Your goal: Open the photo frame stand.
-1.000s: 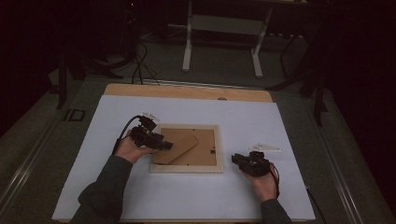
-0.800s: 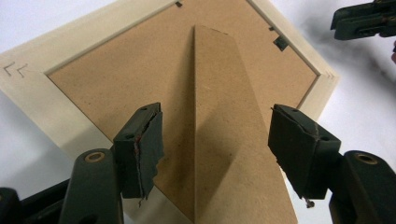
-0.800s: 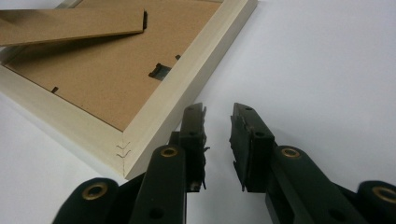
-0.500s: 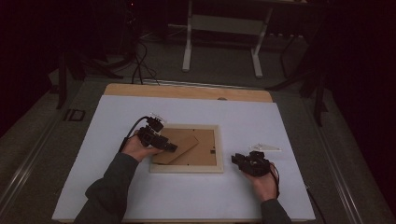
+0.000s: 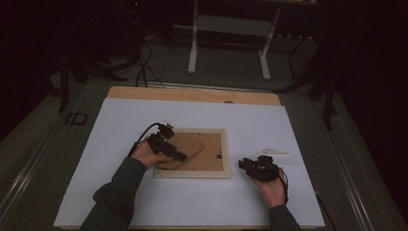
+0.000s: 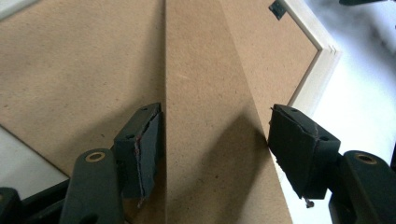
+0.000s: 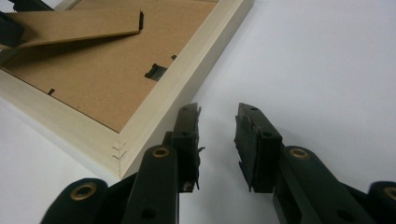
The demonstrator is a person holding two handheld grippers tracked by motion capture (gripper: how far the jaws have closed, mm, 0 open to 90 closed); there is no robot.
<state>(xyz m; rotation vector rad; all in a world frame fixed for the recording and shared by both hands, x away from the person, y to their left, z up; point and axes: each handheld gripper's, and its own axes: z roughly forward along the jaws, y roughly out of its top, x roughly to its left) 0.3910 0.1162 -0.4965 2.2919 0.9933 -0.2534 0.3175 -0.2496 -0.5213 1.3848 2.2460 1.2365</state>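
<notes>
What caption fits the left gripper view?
Open left gripper straddling the raised cardboard stand on a picture frame's back.

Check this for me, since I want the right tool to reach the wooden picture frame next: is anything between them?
Nothing visible stands between them. The right tool, open, sits on the white table cover just beside the light wooden picture frame's corner, with only bare cover in the gap.

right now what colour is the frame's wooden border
Pale cream, light unfinished-looking wood; the picture frame's border shows best in the right gripper view.
</notes>
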